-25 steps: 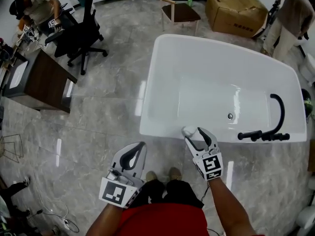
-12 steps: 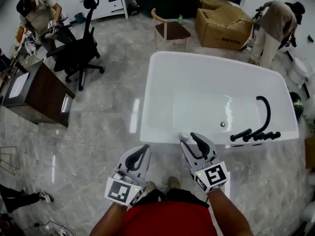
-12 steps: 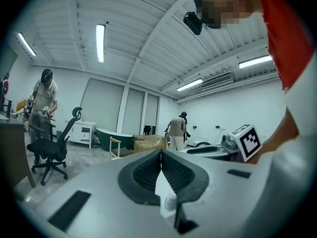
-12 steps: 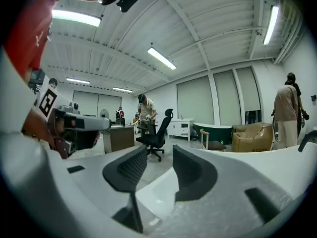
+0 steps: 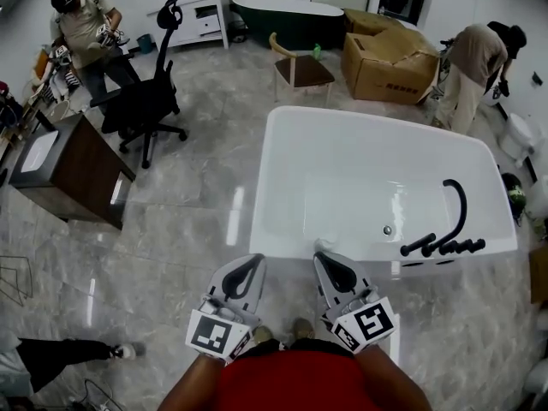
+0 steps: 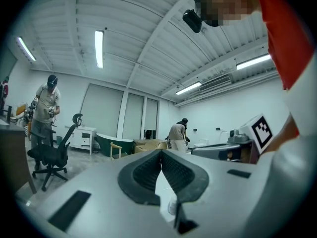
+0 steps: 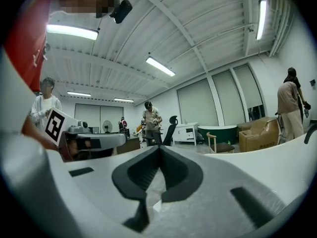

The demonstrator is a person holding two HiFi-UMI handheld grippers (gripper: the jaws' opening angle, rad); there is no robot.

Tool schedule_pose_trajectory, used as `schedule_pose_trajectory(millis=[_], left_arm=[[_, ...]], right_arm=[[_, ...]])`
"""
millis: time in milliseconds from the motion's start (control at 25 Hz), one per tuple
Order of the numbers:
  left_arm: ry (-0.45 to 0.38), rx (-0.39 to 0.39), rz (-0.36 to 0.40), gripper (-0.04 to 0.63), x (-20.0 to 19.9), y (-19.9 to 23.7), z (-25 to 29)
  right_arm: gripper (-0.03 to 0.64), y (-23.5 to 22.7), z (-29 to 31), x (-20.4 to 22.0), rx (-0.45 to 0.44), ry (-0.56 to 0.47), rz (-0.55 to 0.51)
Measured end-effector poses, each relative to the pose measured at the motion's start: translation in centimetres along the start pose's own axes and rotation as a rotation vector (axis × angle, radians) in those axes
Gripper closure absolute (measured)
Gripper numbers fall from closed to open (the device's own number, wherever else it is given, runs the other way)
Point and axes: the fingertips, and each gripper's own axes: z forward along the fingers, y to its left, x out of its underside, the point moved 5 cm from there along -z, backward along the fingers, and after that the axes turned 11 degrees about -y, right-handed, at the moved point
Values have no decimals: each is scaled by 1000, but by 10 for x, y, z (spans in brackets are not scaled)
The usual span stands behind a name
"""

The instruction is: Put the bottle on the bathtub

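Note:
The white bathtub (image 5: 291,144) fills the middle right of the head view. A small pale bottle (image 5: 324,246) stands on its near rim, too small to make out in detail. My right gripper (image 5: 318,257) sits just short of the bottle on the near side, shut and empty. The left gripper (image 5: 259,258) hovers over the floor to the left of it, also shut with nothing held. In the left gripper view the pads (image 6: 171,170) meet at their tips and a small pale object shows below them. The right gripper view shows its pads (image 7: 173,170) closed.
A black faucet (image 5: 445,229) arches over the tub's right end. Behind the tub are a wooden chair (image 5: 295,68), cardboard boxes (image 5: 385,54) and a person (image 5: 469,58). A black office chair (image 5: 150,101), a dark desk (image 5: 64,165) and another person (image 5: 86,32) are at the left.
My right gripper has drawn back from the tub rim towards me, and the bottle stays on the rim. The left gripper has stayed beside it, and the head view has tilted up.

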Motion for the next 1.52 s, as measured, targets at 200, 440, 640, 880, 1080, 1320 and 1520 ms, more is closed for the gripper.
schedule_pose_trajectory(millis=[200, 440, 640, 880, 1080, 1320, 1520], left_arm=[[1, -7, -5, 584, -4, 3, -6], [2, -14, -7, 584, -5, 3, -9], [1, -17, -5, 584, -4, 2, -10], [-2, -20, -1, 584, -5, 1, -10], [-1, -27, 0, 584, -6, -2, -12], [5, -33, 5, 584, -3, -6, -14], [11, -34, 6, 584, -3, -9, -14]], right_arm=[[611, 10, 4, 3, -11, 24, 3], [612, 14, 3, 2, -9, 23, -3], [612, 14, 1, 2, -13, 19, -11], [612, 14, -3, 3, -14, 20, -14], [612, 11, -9, 4, -6, 19, -8], [612, 8, -16, 9, 9, 18, 3], [612, 7, -19, 11, 10, 19, 8]])
